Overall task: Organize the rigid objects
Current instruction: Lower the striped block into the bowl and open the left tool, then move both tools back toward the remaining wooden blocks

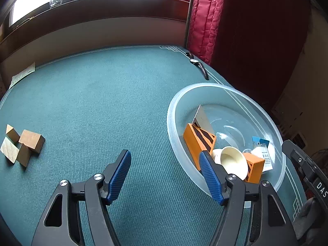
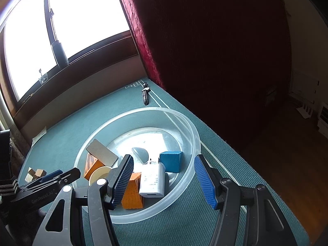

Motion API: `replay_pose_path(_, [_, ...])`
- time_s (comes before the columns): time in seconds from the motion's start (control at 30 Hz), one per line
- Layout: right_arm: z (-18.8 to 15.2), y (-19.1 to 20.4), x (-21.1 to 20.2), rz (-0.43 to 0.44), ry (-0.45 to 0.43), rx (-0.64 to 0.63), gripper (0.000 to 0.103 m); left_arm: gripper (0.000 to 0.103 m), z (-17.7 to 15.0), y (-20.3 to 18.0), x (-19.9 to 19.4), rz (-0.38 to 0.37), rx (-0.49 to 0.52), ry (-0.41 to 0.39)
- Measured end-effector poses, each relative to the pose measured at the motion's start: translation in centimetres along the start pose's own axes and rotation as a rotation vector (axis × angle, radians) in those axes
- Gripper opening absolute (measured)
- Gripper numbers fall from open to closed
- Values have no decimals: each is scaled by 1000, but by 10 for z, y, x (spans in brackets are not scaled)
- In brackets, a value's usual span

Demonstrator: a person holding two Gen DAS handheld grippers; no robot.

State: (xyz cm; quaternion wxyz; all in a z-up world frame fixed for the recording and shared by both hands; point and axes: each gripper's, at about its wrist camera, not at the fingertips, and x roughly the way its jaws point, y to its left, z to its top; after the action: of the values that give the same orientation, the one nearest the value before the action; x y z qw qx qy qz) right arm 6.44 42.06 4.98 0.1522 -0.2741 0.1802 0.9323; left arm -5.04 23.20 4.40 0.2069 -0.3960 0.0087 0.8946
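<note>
Both the left gripper (image 1: 165,158) and the right gripper (image 2: 164,164) hold their jaws wide apart and empty, the wooden blocks (image 1: 20,144) lying at middle left on the green tabletop (image 1: 98,94), the clear bowl (image 2: 192,143) just ahead.

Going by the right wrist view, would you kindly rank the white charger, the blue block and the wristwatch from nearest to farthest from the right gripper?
1. White charger, in the clear bowl, just ahead of the right gripper.
2. Blue block, behind the charger, deeper in the bowl.
3. Wristwatch, beyond the bowl, near the table's far corner.
</note>
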Motion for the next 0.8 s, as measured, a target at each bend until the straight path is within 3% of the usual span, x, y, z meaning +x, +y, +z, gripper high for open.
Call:
replay_pose_path(0.27, [-4, 9, -4, 24, 1, -20, 71, 77, -5, 7, -12, 31, 6, -19])
replay_pose_path(0.8, [-16, 37, -10, 72, -1, -98, 82, 77, -12, 31, -25, 58, -18, -30])
